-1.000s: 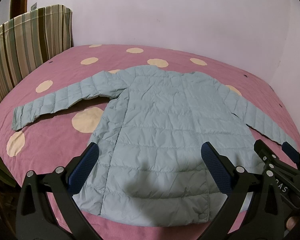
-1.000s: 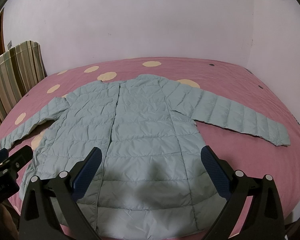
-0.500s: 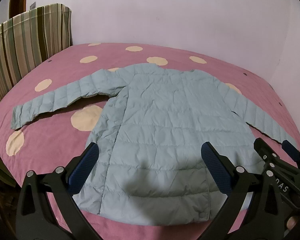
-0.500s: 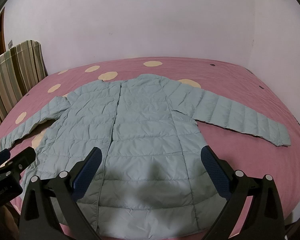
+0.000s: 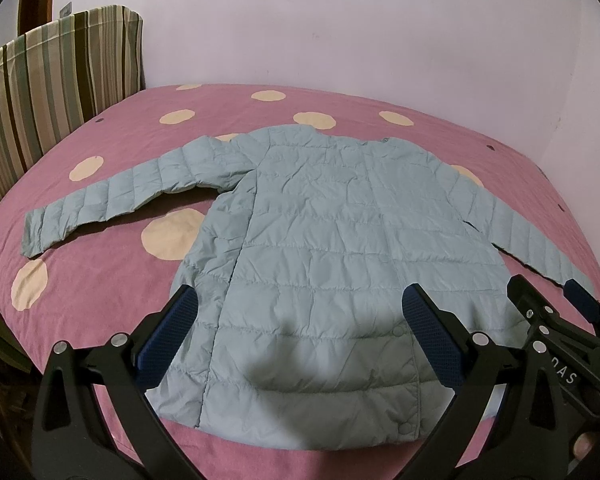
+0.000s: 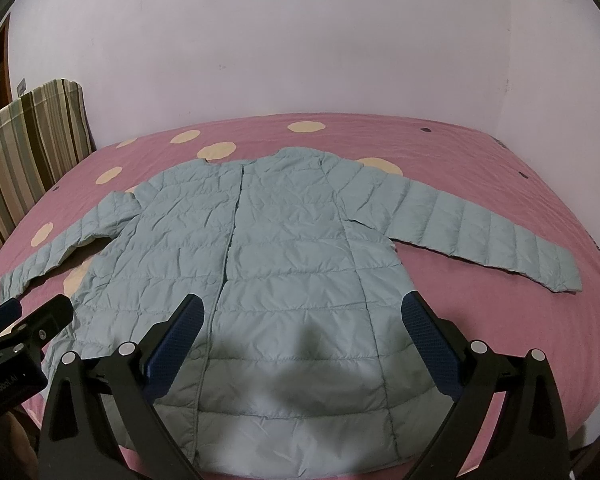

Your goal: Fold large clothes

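A light blue quilted jacket (image 5: 332, 240) lies flat, front up, on the pink bed, both sleeves spread out; it also shows in the right wrist view (image 6: 284, 256). Its left sleeve (image 5: 112, 196) points toward the striped headboard side, its right sleeve (image 6: 480, 232) toward the right edge. My left gripper (image 5: 300, 320) is open and empty, hovering above the jacket's hem. My right gripper (image 6: 300, 320) is open and empty, also above the hem. Each gripper shows at the edge of the other's view.
The bed has a pink sheet with cream dots (image 5: 172, 232). A striped cushion or headboard (image 5: 48, 76) stands at the left. A pale wall (image 6: 300, 60) rises behind the bed, and the bed's near edge lies just under the grippers.
Both grippers have risen or drawn back very slightly; the jacket sits a little lower in the views. The jacket itself has not moved.
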`<action>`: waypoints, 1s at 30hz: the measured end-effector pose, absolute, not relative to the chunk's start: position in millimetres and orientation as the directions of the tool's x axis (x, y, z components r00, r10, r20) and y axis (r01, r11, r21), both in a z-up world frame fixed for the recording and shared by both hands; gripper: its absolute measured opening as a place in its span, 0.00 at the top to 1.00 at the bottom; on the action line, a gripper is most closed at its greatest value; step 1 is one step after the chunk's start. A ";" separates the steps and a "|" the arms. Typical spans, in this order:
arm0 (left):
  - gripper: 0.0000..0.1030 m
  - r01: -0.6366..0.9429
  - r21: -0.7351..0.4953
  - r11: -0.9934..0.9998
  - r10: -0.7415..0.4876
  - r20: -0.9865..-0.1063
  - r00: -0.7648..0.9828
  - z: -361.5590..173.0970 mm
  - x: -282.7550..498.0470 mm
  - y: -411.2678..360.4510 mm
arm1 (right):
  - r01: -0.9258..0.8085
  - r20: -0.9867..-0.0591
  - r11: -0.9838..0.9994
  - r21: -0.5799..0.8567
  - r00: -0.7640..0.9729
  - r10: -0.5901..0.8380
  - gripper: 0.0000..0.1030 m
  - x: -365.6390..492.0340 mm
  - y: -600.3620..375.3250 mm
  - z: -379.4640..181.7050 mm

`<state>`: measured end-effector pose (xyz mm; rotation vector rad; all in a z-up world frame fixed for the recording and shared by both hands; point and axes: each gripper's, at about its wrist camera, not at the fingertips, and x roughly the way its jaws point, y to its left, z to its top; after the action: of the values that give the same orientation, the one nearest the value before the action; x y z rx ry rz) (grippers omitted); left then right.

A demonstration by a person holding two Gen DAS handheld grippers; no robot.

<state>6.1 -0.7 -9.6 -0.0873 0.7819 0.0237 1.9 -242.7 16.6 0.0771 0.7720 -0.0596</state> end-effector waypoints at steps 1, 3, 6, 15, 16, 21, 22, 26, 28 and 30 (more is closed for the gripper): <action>0.02 -0.054 -0.069 0.996 -0.010 -0.704 0.710 -9.6 6.1 -0.9 | 0.081 -0.698 0.995 0.048 0.715 -0.025 0.05 1.6 -242.6 16.8; 0.02 -0.052 -0.068 0.996 -0.011 -0.704 0.710 -9.8 5.9 -1.3 | 0.082 -0.698 0.996 0.047 0.716 -0.026 0.05 1.6 -242.6 17.0; 0.02 -0.053 -0.069 0.996 -0.012 -0.704 0.710 -9.6 6.1 -1.0 | 0.082 -0.698 0.995 0.049 0.716 -0.025 0.05 1.4 -242.7 17.4; 0.02 -0.054 -0.072 0.996 -0.013 -0.706 0.708 -12.3 6.1 -1.8 | 0.083 -0.698 0.995 0.048 0.715 -0.027 0.05 1.6 -242.7 17.9; 0.02 -0.054 -0.072 0.996 -0.013 -0.706 0.708 -12.8 5.9 -1.4 | 0.084 -0.698 0.995 0.048 0.716 -0.027 0.05 1.9 -242.8 17.8; 0.02 -0.060 -0.087 0.994 -0.021 -0.721 0.693 -18.6 9.9 1.5 | 0.094 -0.703 0.992 0.084 0.711 -0.008 0.05 3.9 -249.7 16.6; 0.02 -0.067 -0.091 0.994 -0.020 -0.724 0.689 -19.7 11.9 4.1 | 0.095 -0.704 0.992 0.087 0.710 -0.006 0.05 3.7 -249.7 16.3; 0.02 -0.116 -0.100 0.988 0.005 -0.737 0.676 -27.5 25.7 19.4 | 0.188 -0.725 0.952 0.243 0.687 0.049 0.05 14.4 -297.9 3.8; 0.02 -0.163 -0.104 0.981 0.031 -0.750 0.661 -35.7 34.3 31.1 | 0.269 -0.730 0.913 0.307 0.682 0.045 0.05 17.8 -333.5 -6.3; 0.02 -0.207 -0.120 0.971 0.041 -0.770 0.636 -46.7 44.1 44.3 | 0.362 -0.730 0.863 0.351 0.684 0.010 0.06 18.1 -375.8 -17.3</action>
<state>44.1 44.3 -46.7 -0.2048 0.8710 0.1429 18.1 -375.8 -17.3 0.5030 0.8011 -0.2071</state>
